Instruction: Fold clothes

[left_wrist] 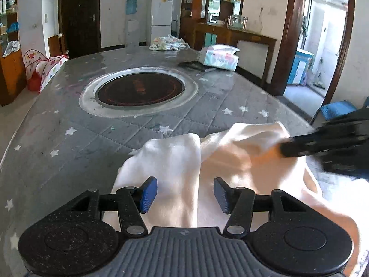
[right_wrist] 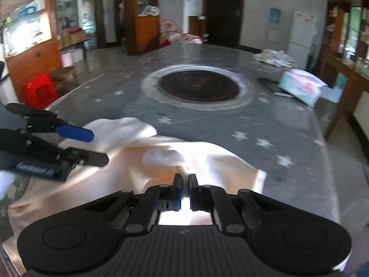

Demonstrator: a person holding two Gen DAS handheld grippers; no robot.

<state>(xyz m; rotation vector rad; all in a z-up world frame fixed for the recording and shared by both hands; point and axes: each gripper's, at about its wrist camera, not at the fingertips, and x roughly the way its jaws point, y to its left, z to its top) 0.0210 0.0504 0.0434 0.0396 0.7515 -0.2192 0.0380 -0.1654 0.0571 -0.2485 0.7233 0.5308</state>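
Observation:
A pale cream garment (left_wrist: 184,161) lies rumpled on the near edge of the grey star-patterned table (left_wrist: 69,120). My left gripper (left_wrist: 185,194) hovers open just above its near part, blue pads wide apart with nothing between them. In the right wrist view the same garment (right_wrist: 207,159) spreads ahead, and my right gripper (right_wrist: 185,182) is shut on a pinched fold of it. The right gripper (left_wrist: 322,145) shows as a blurred black shape at the right of the left wrist view. The open left gripper (right_wrist: 87,145) appears at the left of the right wrist view.
A round dark hotplate (left_wrist: 139,90) with a metal ring sits in the table's middle. A tissue pack (left_wrist: 219,56) and a dark flat object (left_wrist: 192,65) lie at the far right, a bundle of clothes (left_wrist: 168,42) at the far end. A blue chair (left_wrist: 336,109) stands right.

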